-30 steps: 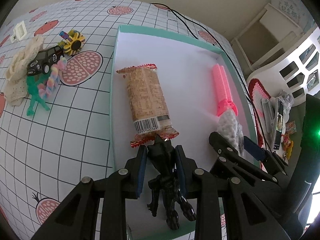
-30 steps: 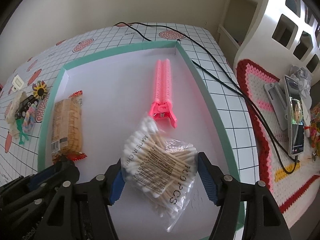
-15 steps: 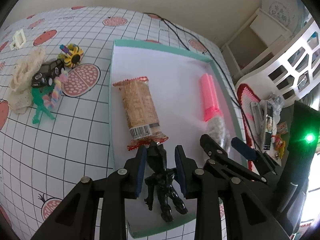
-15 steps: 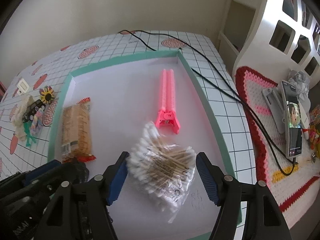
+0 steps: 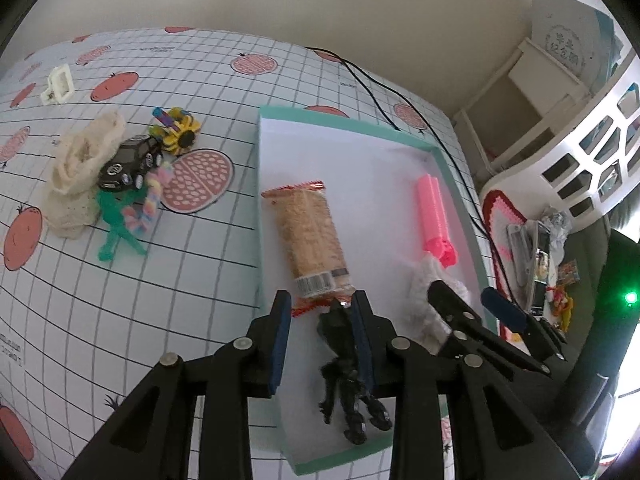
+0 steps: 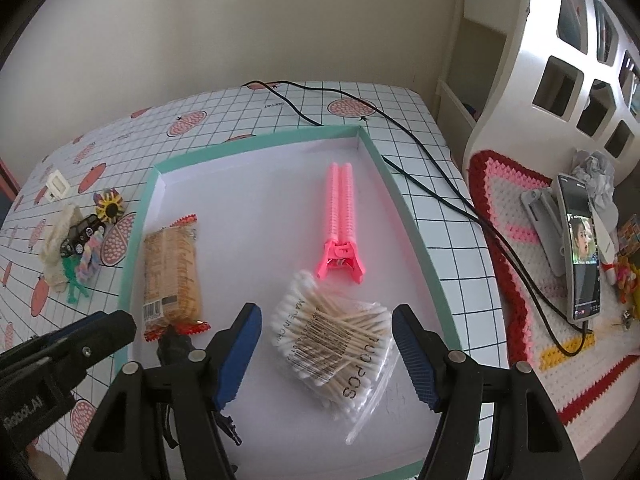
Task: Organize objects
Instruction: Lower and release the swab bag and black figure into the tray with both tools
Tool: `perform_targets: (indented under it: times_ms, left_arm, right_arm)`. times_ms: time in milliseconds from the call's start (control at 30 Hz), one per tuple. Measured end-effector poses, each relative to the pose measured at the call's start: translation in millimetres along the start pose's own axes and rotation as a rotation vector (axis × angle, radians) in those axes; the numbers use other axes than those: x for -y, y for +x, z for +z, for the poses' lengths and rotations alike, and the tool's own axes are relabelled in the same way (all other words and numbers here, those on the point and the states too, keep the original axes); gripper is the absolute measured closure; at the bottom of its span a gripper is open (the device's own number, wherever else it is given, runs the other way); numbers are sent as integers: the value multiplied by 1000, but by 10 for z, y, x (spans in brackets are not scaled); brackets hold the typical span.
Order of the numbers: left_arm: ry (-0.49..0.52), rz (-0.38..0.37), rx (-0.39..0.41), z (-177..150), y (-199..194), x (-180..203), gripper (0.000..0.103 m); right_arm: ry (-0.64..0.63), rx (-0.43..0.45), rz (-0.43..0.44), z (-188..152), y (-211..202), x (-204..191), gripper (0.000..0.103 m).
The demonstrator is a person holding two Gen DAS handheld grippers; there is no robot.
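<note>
Left gripper jaws apart over tray; black toy figure lies by its right finger. Right gripper wide apart, straddling cotton swab bag, not touching.

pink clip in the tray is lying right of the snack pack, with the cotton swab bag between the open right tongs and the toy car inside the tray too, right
Not quite: the toy car is outside the tray, on the tablecloth to its left, as the left wrist view shows. The pink clip does lie right of the snack pack, and the cotton swab bag sits between the open right tongs.
</note>
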State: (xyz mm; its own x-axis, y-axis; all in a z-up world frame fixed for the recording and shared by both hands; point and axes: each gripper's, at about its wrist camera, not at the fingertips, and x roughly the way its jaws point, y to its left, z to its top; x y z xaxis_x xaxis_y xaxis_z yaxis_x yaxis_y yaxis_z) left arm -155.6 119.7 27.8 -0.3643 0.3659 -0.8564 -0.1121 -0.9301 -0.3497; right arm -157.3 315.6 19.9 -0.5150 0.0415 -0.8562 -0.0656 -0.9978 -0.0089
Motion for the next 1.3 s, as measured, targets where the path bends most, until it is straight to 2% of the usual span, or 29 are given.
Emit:
perform_targets:
  times_ms: [67,267,333,367,400,533,600,700,800,1100,1300]
  left_arm:
    - [-12,7,2,25,30,-35,61]
    - [-38,35,4,47,40,-171,51]
    - [-47,50,6,54,50,-197,41]
    - [-51,56,11,58,50,-211,32]
    - [-55,62,15,56,44,-224,27]
    - [-74,78,32,74,19,-289,22]
    - [-77,86,43,81,7,-314,14]
    - [-86,104,65,90,-9,-355,11]
    - [-92,123,83,88,-13,-386,0]
    - [-94,135,100,103,-44,-439,0]
    - [-121,119,129,175,-173,-535,0]
  right_arm:
    - [8,12,12,1,-13,10,31]
    - [13,30,22,-5,-14,7,9]
    - [7,35,19,-7,-10,-4,2]
    - [4,38,18,-9,-15,-11,1]
    - [4,39,20,-10,-15,-14,1]
    - [3,30,23,-17,18,-22,0]
    - [1,25,21,-18,32,-23,0]
    - [4,28,23,-24,34,-23,0]
    - [0,29,24,-34,46,-28,0]
    - [-12,39,30,-32,40,-71,0]
    - [-28,100,73,33,-114,-162,0]
